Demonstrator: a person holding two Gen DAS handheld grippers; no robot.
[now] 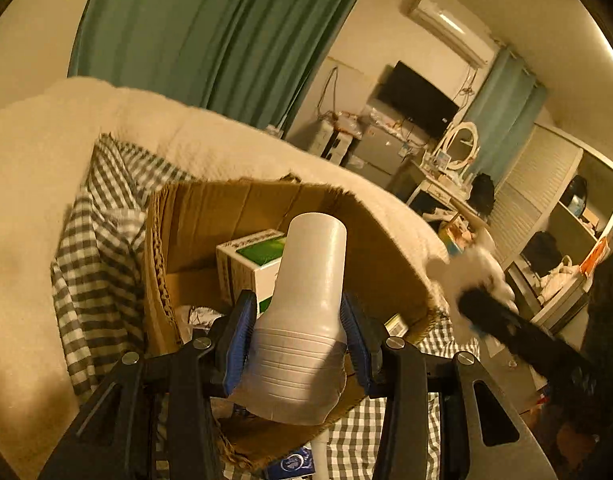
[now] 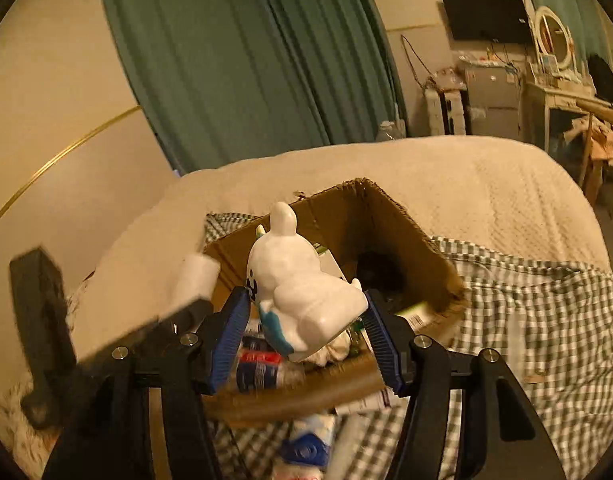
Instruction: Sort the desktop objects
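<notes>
Now, from the left wrist: left gripper (image 1: 296, 334) clamped on a white plastic cup (image 1: 306, 304), held over the open cardboard box (image 1: 386, 248) above a green-and-white carton (image 1: 252, 258); best lowered inside the walls before letting go. Then, from the right wrist: right gripper (image 2: 306, 338) closed around a white animal figurine (image 2: 296, 288) above the same box; better set down gently than dropped on the clutter.
</notes>
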